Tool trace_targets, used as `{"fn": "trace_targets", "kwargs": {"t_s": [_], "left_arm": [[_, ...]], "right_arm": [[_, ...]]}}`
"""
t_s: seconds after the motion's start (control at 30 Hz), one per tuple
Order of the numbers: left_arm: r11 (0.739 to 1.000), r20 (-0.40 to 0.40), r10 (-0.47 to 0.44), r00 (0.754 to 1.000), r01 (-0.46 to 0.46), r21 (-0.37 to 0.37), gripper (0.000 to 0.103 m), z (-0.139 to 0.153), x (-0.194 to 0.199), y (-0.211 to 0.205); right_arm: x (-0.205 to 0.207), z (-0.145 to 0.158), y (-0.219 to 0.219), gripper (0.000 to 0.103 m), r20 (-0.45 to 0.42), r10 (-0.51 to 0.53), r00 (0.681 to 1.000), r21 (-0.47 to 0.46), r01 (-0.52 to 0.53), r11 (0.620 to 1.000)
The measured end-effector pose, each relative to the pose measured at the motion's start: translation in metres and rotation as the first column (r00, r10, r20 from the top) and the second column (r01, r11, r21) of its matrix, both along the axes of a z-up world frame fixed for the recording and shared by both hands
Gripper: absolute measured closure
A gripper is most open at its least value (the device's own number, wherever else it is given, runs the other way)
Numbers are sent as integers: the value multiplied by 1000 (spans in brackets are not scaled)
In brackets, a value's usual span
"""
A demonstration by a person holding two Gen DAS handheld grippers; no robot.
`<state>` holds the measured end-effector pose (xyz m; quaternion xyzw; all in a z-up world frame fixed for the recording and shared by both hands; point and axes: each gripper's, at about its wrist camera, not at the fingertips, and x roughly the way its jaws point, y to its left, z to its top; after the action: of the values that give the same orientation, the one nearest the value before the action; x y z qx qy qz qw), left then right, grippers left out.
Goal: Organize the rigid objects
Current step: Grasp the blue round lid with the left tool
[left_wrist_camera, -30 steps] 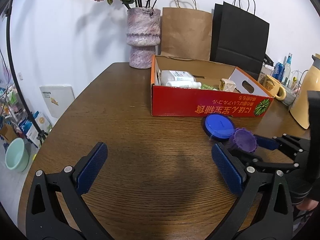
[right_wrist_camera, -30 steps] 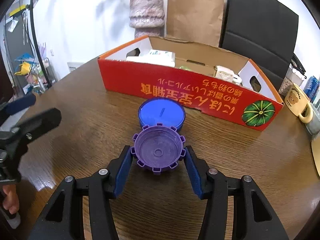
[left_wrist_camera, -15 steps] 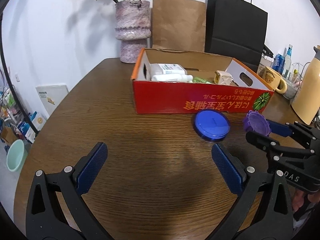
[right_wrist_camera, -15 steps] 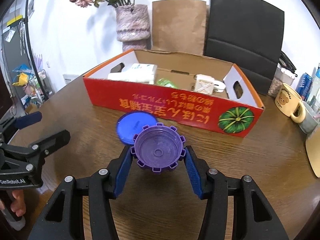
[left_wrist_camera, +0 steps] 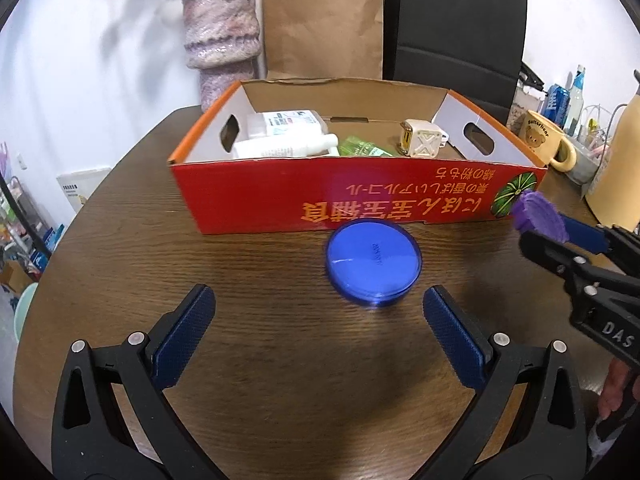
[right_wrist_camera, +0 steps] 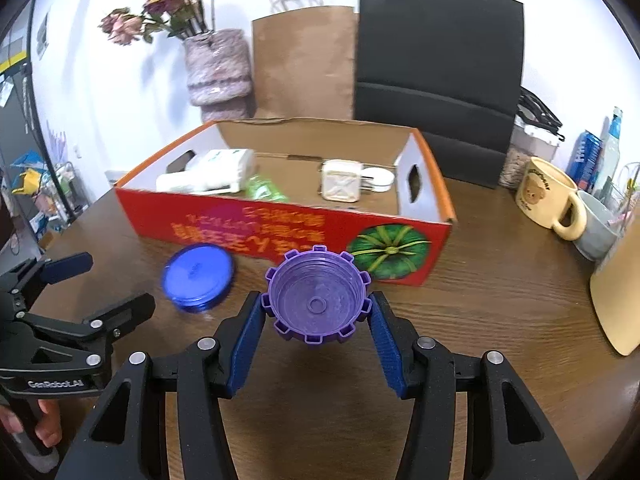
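Note:
My right gripper [right_wrist_camera: 318, 312] is shut on a purple notched lid [right_wrist_camera: 318, 298] and holds it above the table, in front of the red cardboard box [right_wrist_camera: 280, 228]; it also shows in the left wrist view [left_wrist_camera: 538, 216]. A blue round lid [left_wrist_camera: 373, 266] lies flat on the table just before the box, also in the right wrist view [right_wrist_camera: 198, 276]. My left gripper [left_wrist_camera: 318, 334] is open and empty, just short of the blue lid. The box [left_wrist_camera: 360, 196] holds white bottles [left_wrist_camera: 280, 136], a green packet [left_wrist_camera: 362, 147] and a cream cube plug [left_wrist_camera: 420, 144].
A stone vase with dried flowers [left_wrist_camera: 220, 40], a brown paper bag [left_wrist_camera: 322, 24] and a black bag [left_wrist_camera: 454, 28] stand behind the box. A cream bear mug [right_wrist_camera: 550, 198] and a tan kettle [left_wrist_camera: 616, 160] stand at the right. The round wooden table [left_wrist_camera: 120, 240] drops off at the left.
My right gripper has lifted the purple lid off the table and carried it right, toward the box. My left gripper has moved forward, closer to the blue lid.

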<state>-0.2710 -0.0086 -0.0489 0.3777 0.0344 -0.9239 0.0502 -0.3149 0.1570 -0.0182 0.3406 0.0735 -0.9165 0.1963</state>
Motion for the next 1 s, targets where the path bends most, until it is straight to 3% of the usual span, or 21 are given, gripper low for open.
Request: {"fn": "trace_targets", "kwargs": {"t_s": [0.57,0.83,0.87,1.0], "left_arm": [[996,103,94,990,-95,5,0,-16,-47,20],[995,119,92,989,-95,18,2,-19,-53,25],[995,122,86,989,-91,34,3,-20,-54,25],[996,134,80,988,-85,35,30,-22,-55,28]], "right_arm": [[-20,-3,30,46,-14,-29,999,3,29,1000],[-19,-5,27,46,-13,-15,1000,11,15,1000],[-19,-5,27,46,-13,-15,1000,11,15,1000],[-19,-5,26,45,-13,-14,1000,11,14,1000]]}}
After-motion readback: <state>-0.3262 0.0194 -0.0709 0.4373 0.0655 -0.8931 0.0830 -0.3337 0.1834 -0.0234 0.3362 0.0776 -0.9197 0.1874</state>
